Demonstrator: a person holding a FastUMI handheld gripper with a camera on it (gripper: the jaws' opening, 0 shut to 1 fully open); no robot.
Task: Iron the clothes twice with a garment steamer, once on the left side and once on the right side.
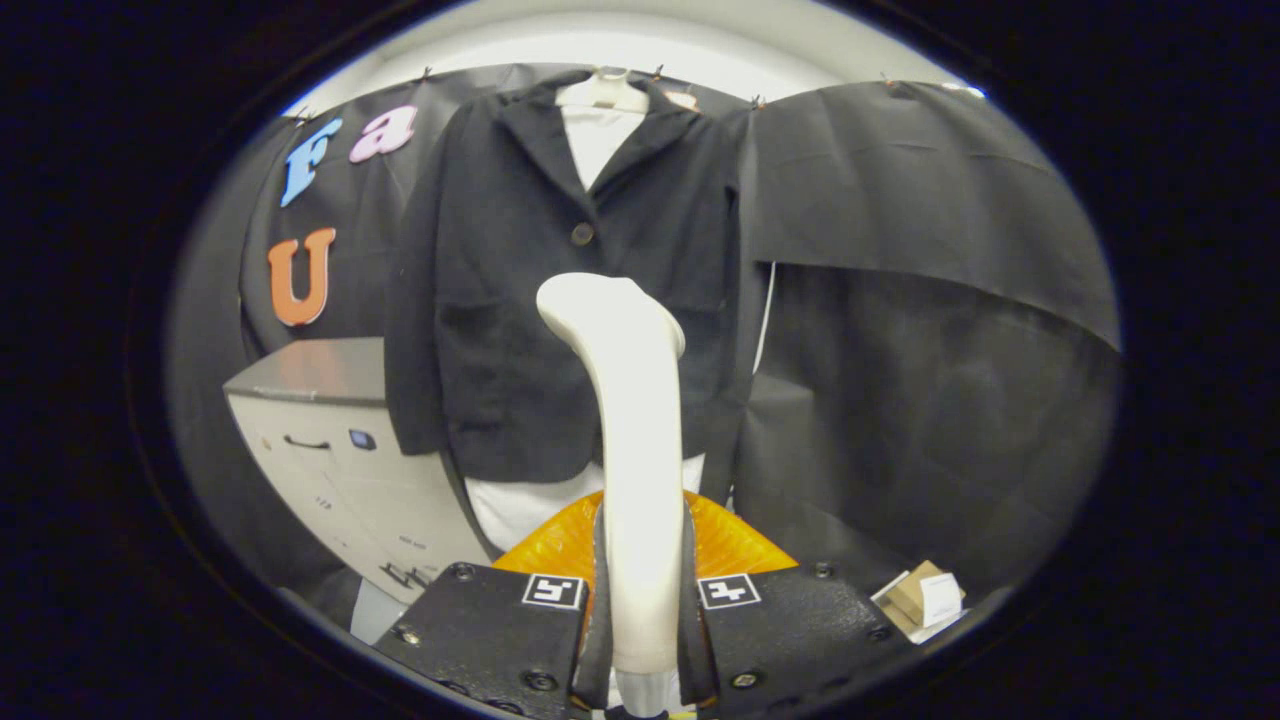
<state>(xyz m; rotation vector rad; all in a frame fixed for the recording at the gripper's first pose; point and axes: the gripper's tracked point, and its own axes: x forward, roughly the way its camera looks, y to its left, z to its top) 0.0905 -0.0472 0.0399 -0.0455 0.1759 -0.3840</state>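
Beyond my jaws to the left stood a cabinet (330, 440). My jaws pinched the steamer (630, 440) handle between them, its head raised toward the jacket (500, 260) hanging just ahead. Neither side looked steamed yet, I judged.

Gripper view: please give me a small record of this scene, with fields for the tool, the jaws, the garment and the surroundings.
tool: white garment steamer, upright, head toward the jacket
gripper: jaws shut on the steamer's handle, one on each side
garment: dark jacket hanging beyond the steamer, over a white shirt
steamer contact: cannot tell if the head touches the jacket
surroundings: grey cabinet beside the jacket; small cardboard box low down
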